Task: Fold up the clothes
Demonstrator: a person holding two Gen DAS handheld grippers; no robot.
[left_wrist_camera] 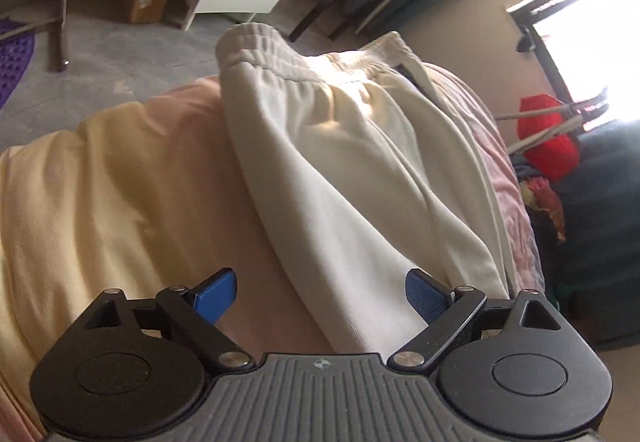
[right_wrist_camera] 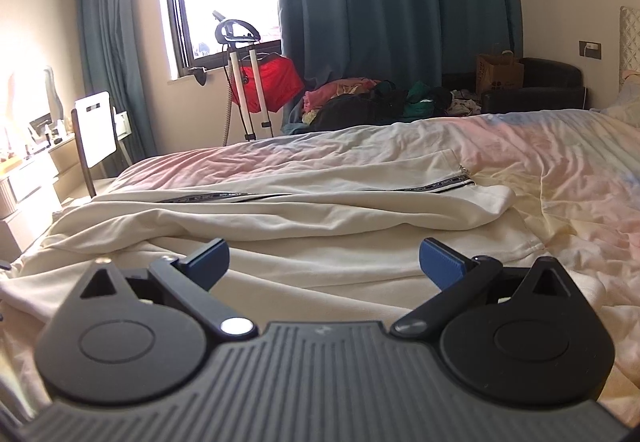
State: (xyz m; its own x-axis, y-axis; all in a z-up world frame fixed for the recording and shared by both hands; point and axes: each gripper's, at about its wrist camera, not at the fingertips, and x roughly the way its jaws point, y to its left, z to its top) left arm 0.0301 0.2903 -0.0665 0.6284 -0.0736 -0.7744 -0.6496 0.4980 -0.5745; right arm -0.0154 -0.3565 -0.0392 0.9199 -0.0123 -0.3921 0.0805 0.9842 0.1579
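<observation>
The cream-white cotton trousers [left_wrist_camera: 340,146] lie spread on the bed with the pastel pink-and-yellow sheet [left_wrist_camera: 132,178]. In the left wrist view their long axis runs away from the camera: the gathered elastic waistband [left_wrist_camera: 280,50] is at the far end near the bed's edge, and the legs come back toward the left hand-held gripper [left_wrist_camera: 320,296]. In the right wrist view the same trousers [right_wrist_camera: 320,210] stretch crosswise, left to right, with the hems at the right and a dark printed stripe [right_wrist_camera: 452,187] along the side seam. The cloth is soft and rumpled, with shallow folds — 1 leg lies partly over the other.

The left hand-held gripper is wide open and grips nothing; its right-hand blue pad sits at the trouser cloth, though contact cannot be judged. The right hand-held gripper [right_wrist_camera: 322,262] is likewise spread wide, empty, just above the near leg.
</observation>
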